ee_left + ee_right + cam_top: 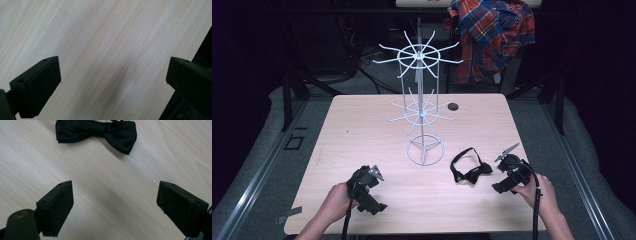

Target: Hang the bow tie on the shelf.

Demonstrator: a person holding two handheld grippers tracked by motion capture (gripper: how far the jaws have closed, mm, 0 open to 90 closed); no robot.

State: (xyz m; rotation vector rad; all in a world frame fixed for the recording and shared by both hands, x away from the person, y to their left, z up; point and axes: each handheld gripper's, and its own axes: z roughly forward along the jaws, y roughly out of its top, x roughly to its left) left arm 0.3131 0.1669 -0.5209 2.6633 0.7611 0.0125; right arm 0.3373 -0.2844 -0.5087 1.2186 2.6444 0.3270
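A black bow tie (470,168) lies flat on the table (362,125), just right of the base of the white wire rack (423,107). The right gripper (115,207) sits just right of the tie, jaws spread wide, nothing between them. The left gripper (112,85) rests well left of the tie, jaws likewise spread over bare wood

No text, label, brand, number or sign can be read anywhere.
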